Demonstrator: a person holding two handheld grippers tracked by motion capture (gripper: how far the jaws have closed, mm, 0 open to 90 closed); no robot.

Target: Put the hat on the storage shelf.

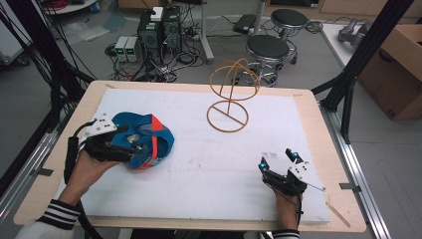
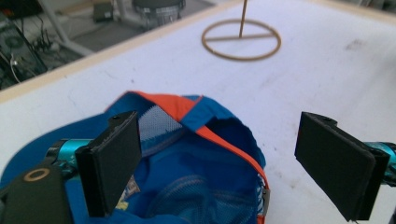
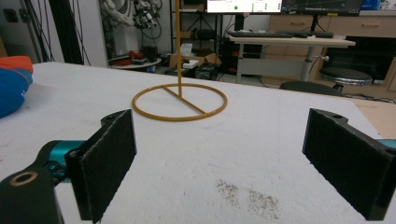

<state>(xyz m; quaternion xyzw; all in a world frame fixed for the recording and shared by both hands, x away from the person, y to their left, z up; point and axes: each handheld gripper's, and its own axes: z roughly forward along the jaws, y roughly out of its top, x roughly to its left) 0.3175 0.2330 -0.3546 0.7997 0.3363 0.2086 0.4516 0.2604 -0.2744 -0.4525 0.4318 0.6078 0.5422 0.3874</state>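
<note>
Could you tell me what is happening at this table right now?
A person sits at the table with a hand-held gripper in each hand. The left hand-held gripper hovers open over a blue and orange cap lying upside down, one jaw inside the cap's opening and the other out over the table. The right hand-held gripper rests open near the front edge, holding nothing. A wire hat stand stands bare at the back.

Cap (image 1: 144, 140) at table's (image 1: 199, 164) left (under left tool (image 1: 130, 149)), wire stand (image 1: 228, 117) behind centre.
</note>
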